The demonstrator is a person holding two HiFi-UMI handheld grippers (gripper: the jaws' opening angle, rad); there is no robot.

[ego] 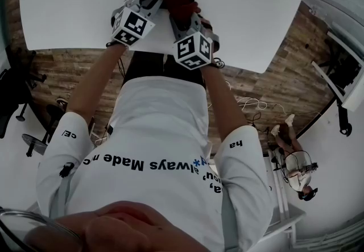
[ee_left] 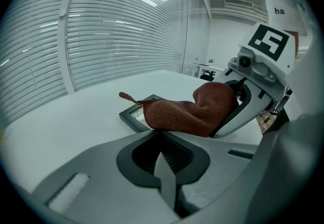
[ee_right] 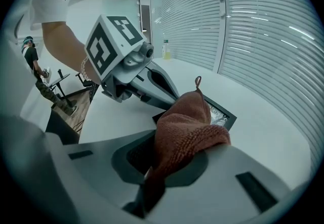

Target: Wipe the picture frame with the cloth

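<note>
- Right gripper [ee_right: 149,187]: jaws clamped on rust-red terry cloth [ee_right: 187,127]. Cloth bunches btwn them and spills fwd over black rectangular picture frame [ee_right: 226,115].
- Left gripper [ee_left: 167,177]: jaws closed together, nothing btwn. Frame lies flat just ahead on white table [ee_left: 76,117].
- Cloth hides most of frame; pic under glass unreadable.

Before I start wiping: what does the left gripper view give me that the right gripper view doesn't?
Only the left gripper view: the left gripper seen at its own jaws, closed together with nothing between them. Only the right gripper view: the right gripper jaws clamped on the cloth, what looks like a small bottle far along the table, and a person standing beyond. Both: the cloth draped over the picture frame, the white table, and the window blinds.
</note>
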